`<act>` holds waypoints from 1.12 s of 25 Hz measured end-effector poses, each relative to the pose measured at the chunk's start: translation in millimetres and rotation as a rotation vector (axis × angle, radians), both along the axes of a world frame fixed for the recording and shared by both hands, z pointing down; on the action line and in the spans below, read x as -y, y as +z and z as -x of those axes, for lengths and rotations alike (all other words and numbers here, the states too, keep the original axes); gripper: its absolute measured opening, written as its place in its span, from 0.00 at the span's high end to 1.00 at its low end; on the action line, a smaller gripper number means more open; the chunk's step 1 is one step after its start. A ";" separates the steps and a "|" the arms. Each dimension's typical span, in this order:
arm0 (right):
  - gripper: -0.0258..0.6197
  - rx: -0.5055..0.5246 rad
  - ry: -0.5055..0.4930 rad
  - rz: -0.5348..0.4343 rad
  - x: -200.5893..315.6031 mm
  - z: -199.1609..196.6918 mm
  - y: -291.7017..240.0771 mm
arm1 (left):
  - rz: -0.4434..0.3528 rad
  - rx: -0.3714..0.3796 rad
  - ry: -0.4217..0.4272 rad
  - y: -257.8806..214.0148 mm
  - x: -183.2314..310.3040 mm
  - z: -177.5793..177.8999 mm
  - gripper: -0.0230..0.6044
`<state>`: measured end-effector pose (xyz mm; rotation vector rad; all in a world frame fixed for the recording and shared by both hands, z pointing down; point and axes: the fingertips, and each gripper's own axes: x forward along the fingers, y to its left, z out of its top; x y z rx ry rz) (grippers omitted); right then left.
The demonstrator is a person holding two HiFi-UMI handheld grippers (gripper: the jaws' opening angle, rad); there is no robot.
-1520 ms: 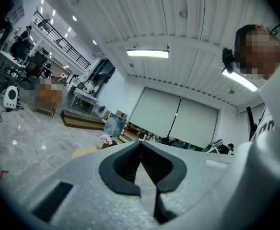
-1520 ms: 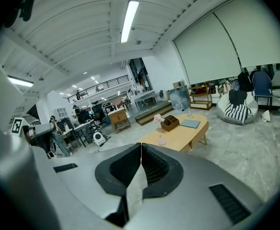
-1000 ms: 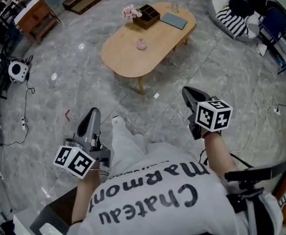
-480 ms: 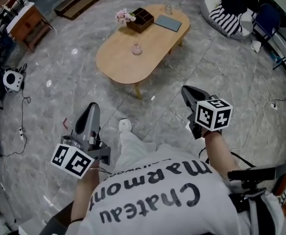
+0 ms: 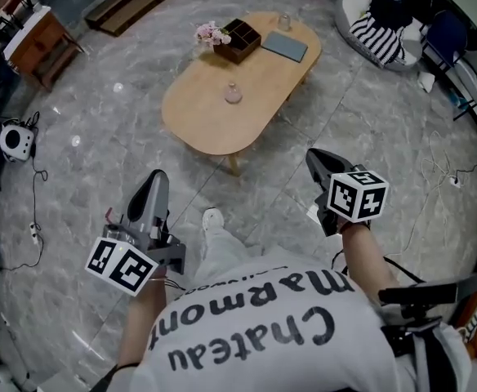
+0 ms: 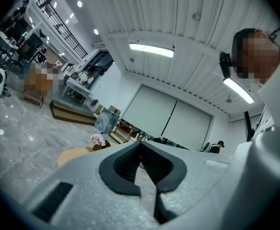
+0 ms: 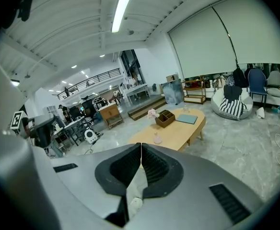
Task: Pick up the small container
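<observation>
On the grey marble floor (image 5: 369, 121), an oval wooden table (image 5: 214, 129) stands ahead of the person. The 2 grippers hover well short of it. The left gripper (image 5: 157, 180) and right gripper (image 5: 316, 160) each have jaws pressed together, holding nothing. The small container (image 5: 234, 94), clear, stands mid-table, apart from the wooden box (image 5: 240, 38).

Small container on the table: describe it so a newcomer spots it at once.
Find the oval wooden table on the grey stone floor. The small container stands alone near its middle, away from the flowers, dark divided box and grey pad at the far end. It is pale pink, bulbous, narrow-necked.
</observation>
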<state>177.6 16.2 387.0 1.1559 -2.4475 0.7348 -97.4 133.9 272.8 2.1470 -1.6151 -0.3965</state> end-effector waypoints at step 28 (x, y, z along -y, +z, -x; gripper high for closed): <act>0.94 -0.024 0.174 0.013 82.5 132.2 -11.5 | 0.023 -0.033 0.148 -0.5 146.0 156.9 0.94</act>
